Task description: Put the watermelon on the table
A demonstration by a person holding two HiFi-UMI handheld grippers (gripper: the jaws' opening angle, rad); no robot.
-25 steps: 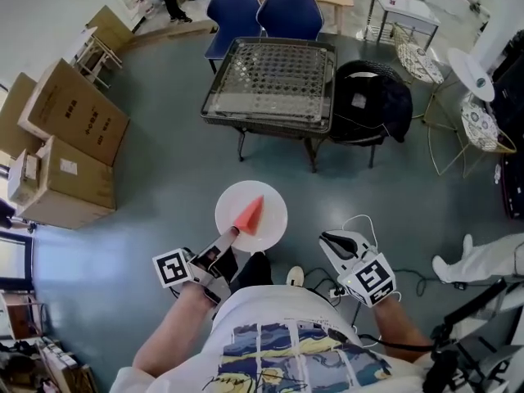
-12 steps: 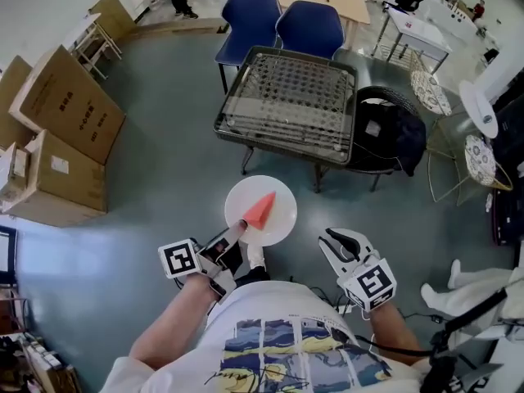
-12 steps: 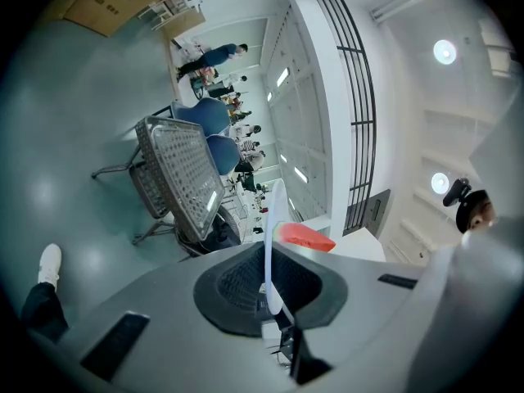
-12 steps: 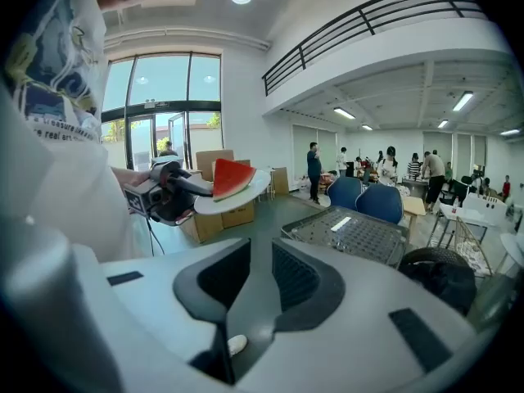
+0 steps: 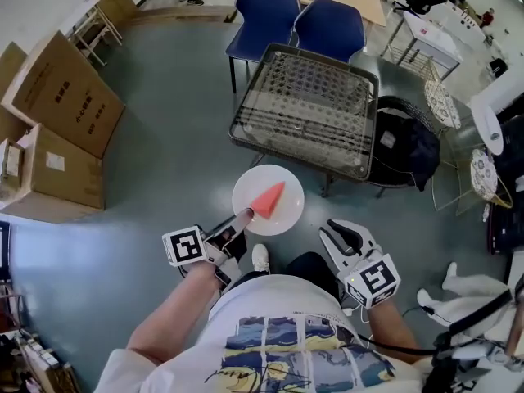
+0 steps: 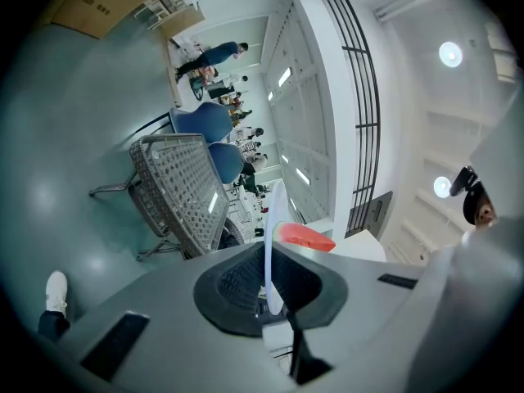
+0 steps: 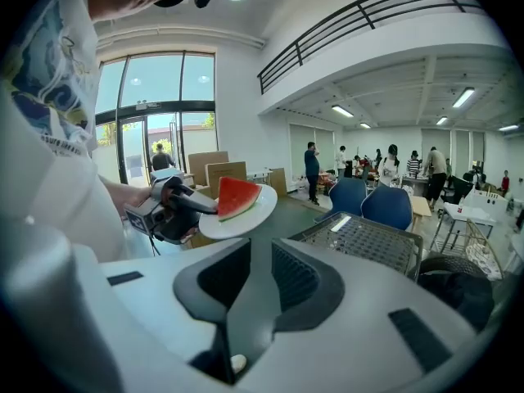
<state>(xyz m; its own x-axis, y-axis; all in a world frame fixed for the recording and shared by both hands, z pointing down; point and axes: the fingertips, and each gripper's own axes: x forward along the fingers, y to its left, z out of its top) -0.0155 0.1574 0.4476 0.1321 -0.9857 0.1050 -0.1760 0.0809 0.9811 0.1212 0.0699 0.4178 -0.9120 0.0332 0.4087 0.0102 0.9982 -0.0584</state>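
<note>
**Q:** What stands at the left?

**A:** Cardboard boxes [image 5: 57, 97] sit on the grey floor [image 5: 155, 170] at far left. Nearer in, by the person's body, the left tongs [image 5: 244, 216] pinch the near rim of a white plate [image 5: 282, 217], one pad pressed on each face.

**Q:** And the watermelon?

**A:** A red wedge of watermelon [image 5: 268, 198] lies on that plate. The plate is held level in the air above the floor, on the near side of the desk [image 5: 307, 105] and apart from it. The desk has a wire-mesh top on dark legs. Two blue chairs [image 5: 327, 24] stand at its far side.

**Q:** What about the other hand?

**A:** Right of the plate and well clear of it, the right tongs [image 5: 340, 234] stand spread, with only floor showing between the pads. Farther right, a chair [image 5: 401, 146] beside the desk carries something black, too dark to make out. In the right gripper view, people stand at the far end of the hall.
</note>
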